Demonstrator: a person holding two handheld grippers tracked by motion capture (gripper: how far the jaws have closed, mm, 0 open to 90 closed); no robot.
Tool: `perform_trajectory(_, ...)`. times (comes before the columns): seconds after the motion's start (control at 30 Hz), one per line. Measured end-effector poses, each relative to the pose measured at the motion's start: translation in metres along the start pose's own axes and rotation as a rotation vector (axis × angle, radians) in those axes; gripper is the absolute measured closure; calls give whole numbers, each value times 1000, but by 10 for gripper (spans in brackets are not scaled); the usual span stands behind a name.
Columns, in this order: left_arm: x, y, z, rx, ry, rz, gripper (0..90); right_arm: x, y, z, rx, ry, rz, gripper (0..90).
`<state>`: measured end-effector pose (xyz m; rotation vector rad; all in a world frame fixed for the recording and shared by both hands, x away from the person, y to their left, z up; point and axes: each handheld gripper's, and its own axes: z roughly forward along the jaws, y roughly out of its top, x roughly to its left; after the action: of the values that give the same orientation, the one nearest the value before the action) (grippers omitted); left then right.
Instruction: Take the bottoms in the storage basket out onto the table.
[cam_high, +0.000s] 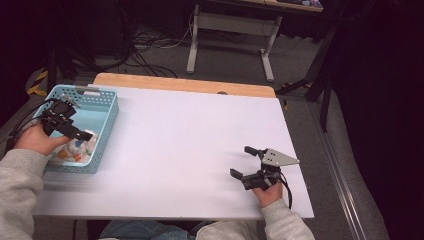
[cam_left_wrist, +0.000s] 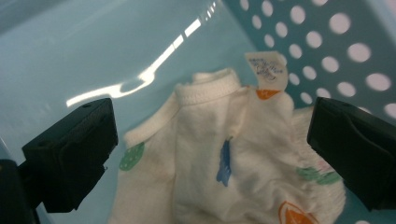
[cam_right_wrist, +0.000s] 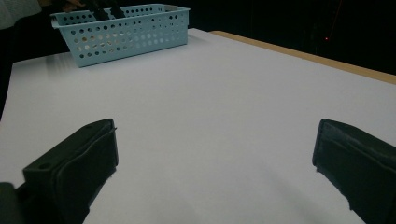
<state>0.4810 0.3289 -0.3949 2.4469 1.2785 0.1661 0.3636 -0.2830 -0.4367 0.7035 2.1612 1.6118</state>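
Observation:
A light blue perforated basket (cam_high: 107, 120) stands at the table's left edge. Inside it lies a white garment (cam_left_wrist: 224, 154) with green, blue and orange prints and a small label (cam_left_wrist: 266, 67). My left gripper (cam_high: 82, 136) reaches down into the basket, open, with its jaws on either side of the garment and just above it (cam_left_wrist: 212, 149). My right gripper (cam_high: 245, 161) rests low over the white tabletop (cam_high: 190, 135) at the right, open with nothing between its jaws (cam_right_wrist: 215, 154). The basket (cam_right_wrist: 126, 32) stands far off in the right gripper view.
The white table has a wooden strip (cam_high: 185, 82) along its far edge. Behind it stand a desk frame (cam_high: 230, 35) and loose cables (cam_high: 145, 47) on the floor. A metal rail (cam_high: 335, 165) runs along the floor on the right.

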Motion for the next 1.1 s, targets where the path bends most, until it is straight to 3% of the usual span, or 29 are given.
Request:
perform_trajectory(0.1,1,2,7,49,6,6,26,0,0,0,-1,3,2,9)
perform_trajectory(0.4,2,4,20,130,-13,-7,26,0,0,0,-2,3,3,9)
perform_trajectory(0.53,3,3,25,148,-13,-5,25,0,0,0,-3,3,2,9)
perform_trajectory(0.6,4,1,29,165,-30,-24,25,0,0,0,-3,3,2,9)
perform_trajectory(1.1,2,-1,42,232,-42,-5,49,-1,0,0,-1,1,3,9)
